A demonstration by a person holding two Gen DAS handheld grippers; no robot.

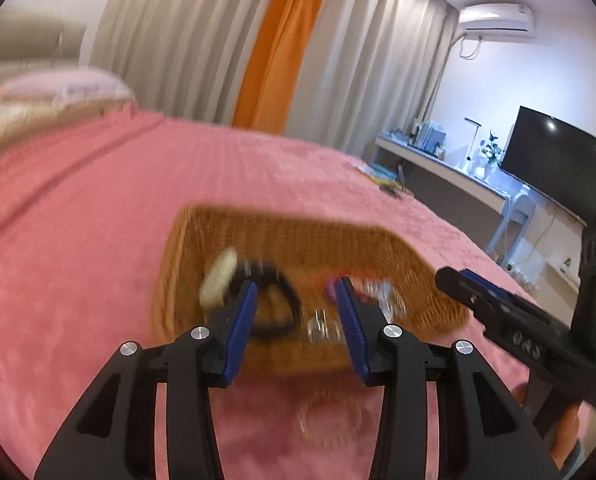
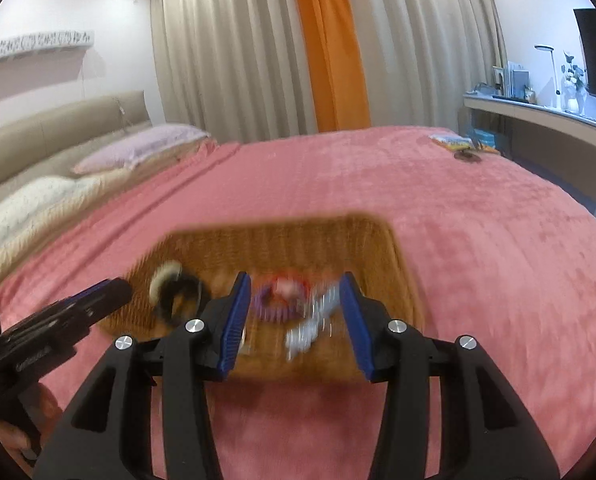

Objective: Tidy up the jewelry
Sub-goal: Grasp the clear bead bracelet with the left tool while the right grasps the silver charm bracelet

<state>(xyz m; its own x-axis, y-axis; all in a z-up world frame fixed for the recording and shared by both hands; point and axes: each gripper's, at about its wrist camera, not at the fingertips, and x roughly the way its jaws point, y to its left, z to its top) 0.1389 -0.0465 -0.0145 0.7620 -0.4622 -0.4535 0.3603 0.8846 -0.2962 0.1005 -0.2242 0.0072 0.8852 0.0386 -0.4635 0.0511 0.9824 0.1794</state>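
Note:
A shallow wicker tray (image 1: 290,232) (image 2: 282,240) lies on the pink bedspread, and the whole picture is blurred by motion. In it lie a black bracelet (image 1: 278,308) (image 2: 180,298), a cream piece (image 1: 220,278) (image 2: 165,276), a purple bracelet (image 2: 268,306) and clear silvery beads (image 1: 323,326) (image 2: 311,322). My left gripper (image 1: 298,284) hovers open over the tray's near side with nothing between its blue pads. My right gripper (image 2: 296,280) is open over the tray as well, also holding nothing. Each gripper shows in the other's view: right gripper (image 1: 453,278), left gripper (image 2: 114,290). A faint clear ring (image 1: 325,416) lies on the bedspread below the left jaws.
The pink bedspread (image 1: 98,240) (image 2: 477,260) spreads wide around the tray. Pillows (image 2: 138,148) and a headboard lie at the far left. Small items (image 1: 389,190) (image 2: 457,146) sit near the bed's far corner. A desk (image 2: 537,116), a TV (image 1: 557,160) and curtains stand beyond.

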